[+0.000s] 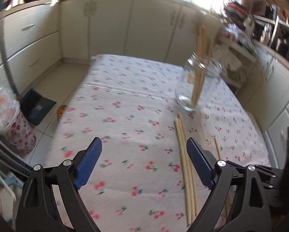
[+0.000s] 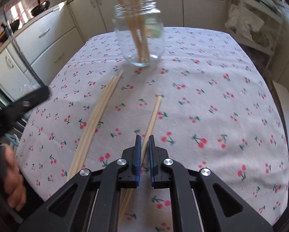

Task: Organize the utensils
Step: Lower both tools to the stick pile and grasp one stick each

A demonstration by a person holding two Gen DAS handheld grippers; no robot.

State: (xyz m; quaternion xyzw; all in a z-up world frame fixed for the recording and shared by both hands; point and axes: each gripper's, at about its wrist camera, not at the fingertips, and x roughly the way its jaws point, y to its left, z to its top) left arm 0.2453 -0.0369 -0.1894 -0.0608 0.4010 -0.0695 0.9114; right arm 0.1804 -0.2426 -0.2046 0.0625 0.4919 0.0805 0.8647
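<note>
— Right gripper (image 2: 143, 143): its blue fingers nearly closed around a single pale wooden chopstick (image 2: 154, 114) on the cherry-print table (image 2: 221, 96)?

— Yes. Left gripper (image 1: 144, 145) gapes wide, holding nothing, beside three loose chopsticks (image 1: 185, 154). More chopsticks stand in the clear glass jar (image 2: 139, 36) at upper centre.

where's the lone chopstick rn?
The single chopstick lies on the cherry-print tablecloth between the right gripper's nearly closed fingers, right of the chopstick bundle and nearer than the glass jar.
</note>
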